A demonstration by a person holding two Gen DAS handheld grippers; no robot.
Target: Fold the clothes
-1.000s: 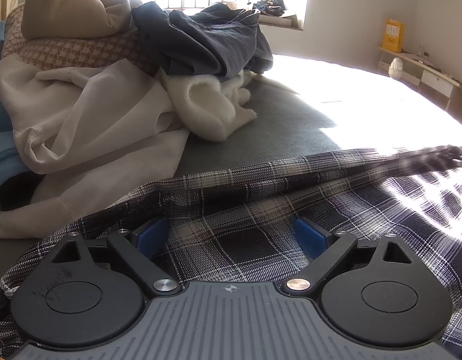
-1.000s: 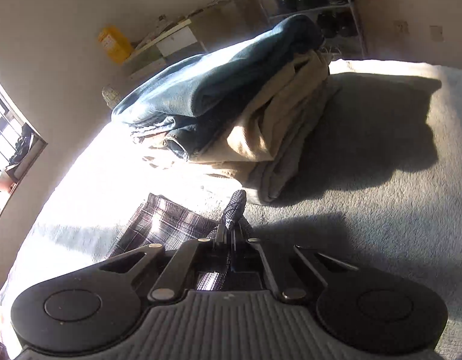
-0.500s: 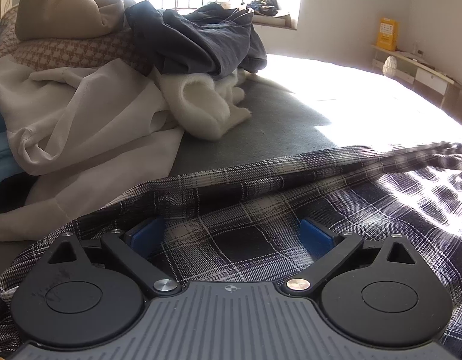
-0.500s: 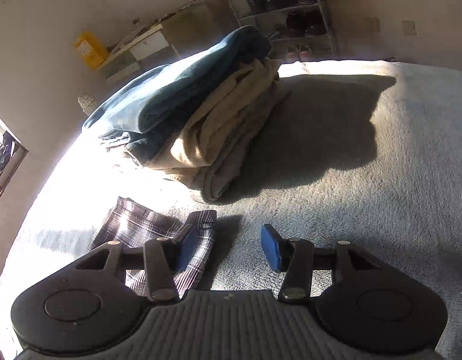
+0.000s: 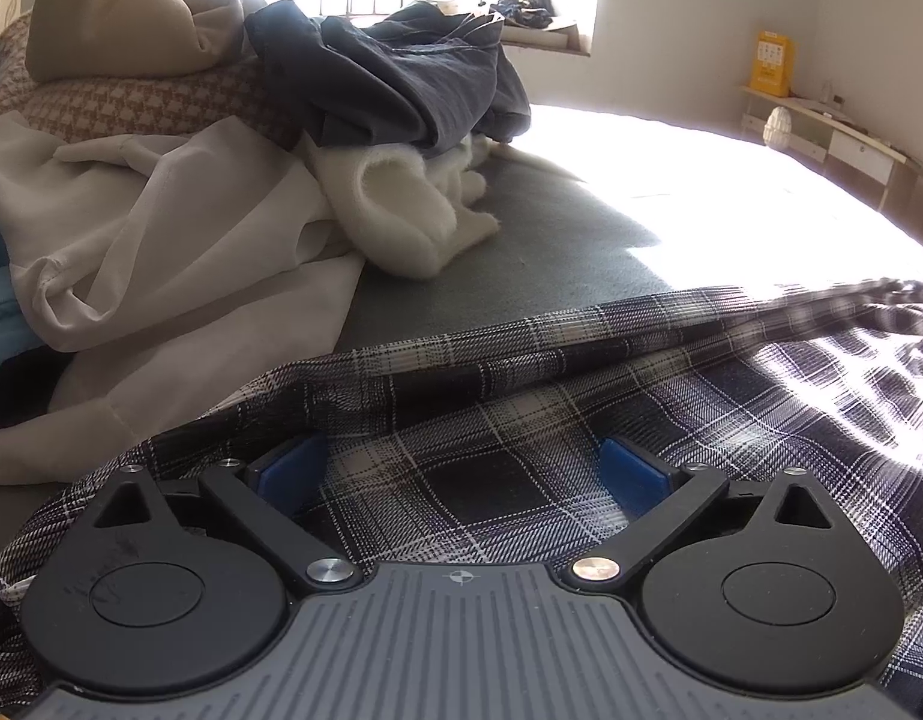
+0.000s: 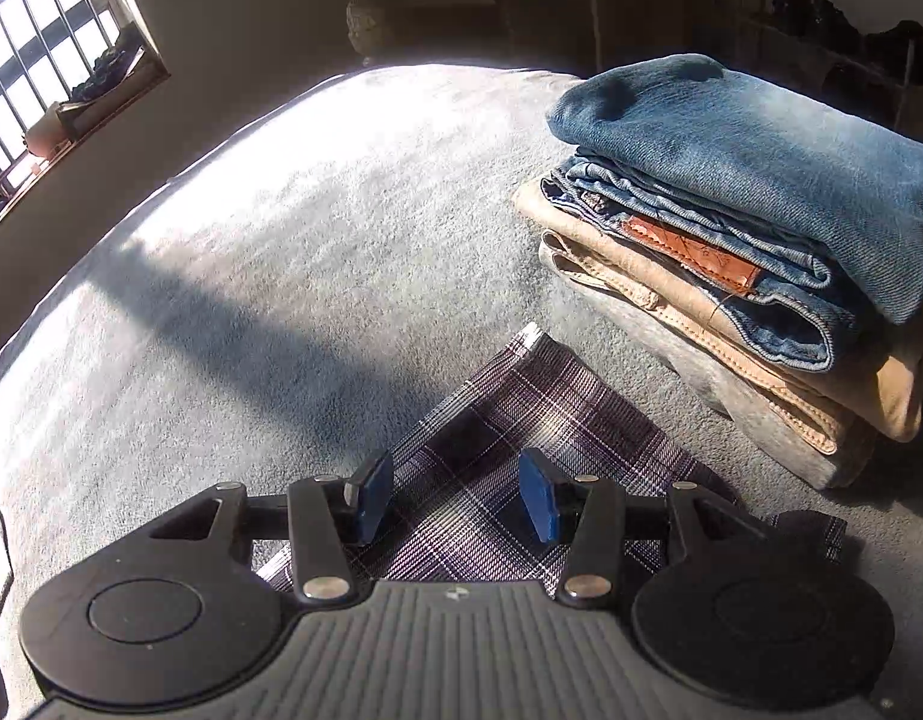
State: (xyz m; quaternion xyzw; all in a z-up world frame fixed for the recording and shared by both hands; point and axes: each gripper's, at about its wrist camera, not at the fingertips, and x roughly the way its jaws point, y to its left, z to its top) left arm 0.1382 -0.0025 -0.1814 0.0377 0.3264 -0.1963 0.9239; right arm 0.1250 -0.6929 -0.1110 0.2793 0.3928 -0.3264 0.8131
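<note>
Nothing in either view can actually be read. In the left wrist view, a yellow box (image 5: 773, 63) stands on the shelf at about two o'clock against the far wall; it carries a white panel with dark marks, too small and blurred to make out as words. In the right wrist view, a brown leather patch (image 6: 692, 252) sits on the waistband of the folded jeans (image 6: 761, 138) at about two o'clock; faint stitched or stamped lines cross it, but no brand name or number is legible. A small round crosshair mark is printed on each grey device body at six o'clock, without letters.
</note>
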